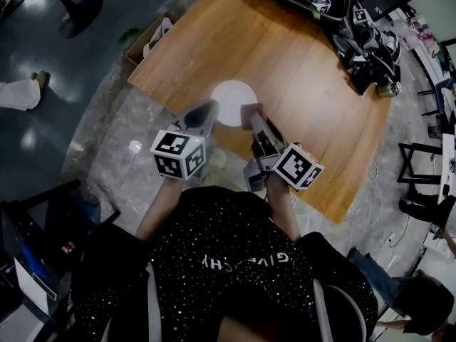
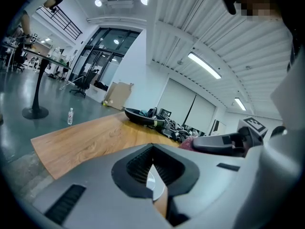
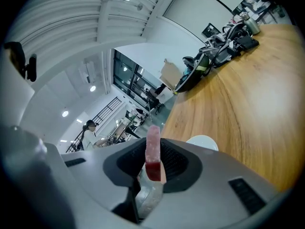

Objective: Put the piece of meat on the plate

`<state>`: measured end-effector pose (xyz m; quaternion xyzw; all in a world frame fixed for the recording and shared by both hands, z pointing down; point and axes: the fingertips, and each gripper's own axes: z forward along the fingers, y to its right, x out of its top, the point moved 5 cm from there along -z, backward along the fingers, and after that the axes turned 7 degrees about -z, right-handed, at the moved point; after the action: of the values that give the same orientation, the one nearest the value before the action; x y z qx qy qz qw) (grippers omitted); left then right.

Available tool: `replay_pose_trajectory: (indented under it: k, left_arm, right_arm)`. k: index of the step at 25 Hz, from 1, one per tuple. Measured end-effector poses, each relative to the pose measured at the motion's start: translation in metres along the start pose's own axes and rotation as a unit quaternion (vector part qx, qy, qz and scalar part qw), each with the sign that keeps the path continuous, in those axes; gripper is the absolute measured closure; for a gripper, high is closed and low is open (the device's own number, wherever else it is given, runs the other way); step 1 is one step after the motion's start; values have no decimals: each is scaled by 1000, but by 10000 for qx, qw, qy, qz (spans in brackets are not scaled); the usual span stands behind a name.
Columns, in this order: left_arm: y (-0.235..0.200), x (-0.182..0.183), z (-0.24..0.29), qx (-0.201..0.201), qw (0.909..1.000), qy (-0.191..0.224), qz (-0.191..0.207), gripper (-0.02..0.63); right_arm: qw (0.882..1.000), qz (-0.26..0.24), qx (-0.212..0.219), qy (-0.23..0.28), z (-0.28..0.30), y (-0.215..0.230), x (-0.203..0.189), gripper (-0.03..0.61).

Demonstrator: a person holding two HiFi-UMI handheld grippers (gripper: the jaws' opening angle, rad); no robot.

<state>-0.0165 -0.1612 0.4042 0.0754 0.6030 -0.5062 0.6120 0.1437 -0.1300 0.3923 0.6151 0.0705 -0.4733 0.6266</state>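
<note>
Head view: round white plate (image 1: pixel 233 100) at frame centre, just beyond the tips of the left gripper (image 1: pixel 202 117) and right gripper (image 1: pixel 253 118). Left gripper view: jaw tips together, nothing gripped. Right gripper view: jaws clamped on pink-red slab of meat (image 3: pixel 153 154), long axis upright in frame; plate lies just beyond it, to its right

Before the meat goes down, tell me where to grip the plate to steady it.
Probably the near rim of the plate, toward the person, coming in low from the front of the table. It is round, shallow and lies flat, so only the thin rim offers a pinch, and the left gripper sits beside that edge.
</note>
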Motion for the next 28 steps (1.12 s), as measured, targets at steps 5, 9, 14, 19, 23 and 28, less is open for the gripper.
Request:
replay_pose_trajectory:
  k: [5, 9, 14, 19, 23, 28]
  left_arm:
    - [-6, 11, 33, -30, 10000, -16, 16, 604]
    - [-8, 21, 55, -48, 10000, -1, 70, 604]
    - [-12, 31, 76, -81, 9999, 25, 119, 604]
    - [-13, 33, 90, -90, 9999, 7, 144, 604]
    - [-12, 30, 93, -101, 9998, -48, 192, 604]
    - [-16, 21, 85, -61, 9995, -123, 274, 604]
  right_arm:
    - [10000, 14, -3, -5, 20, 17, 21, 483]
    - [10000, -31, 12, 15, 34, 28, 37, 483]
    - [9999, -88, 83, 14, 47, 38, 51, 483]
    - [9999, -110, 33, -82, 50, 49, 54, 483]
    - [9998, -100, 44, -181, 47, 53, 49, 483]
    - [9993, -181, -18, -337, 45, 61, 35, 483]
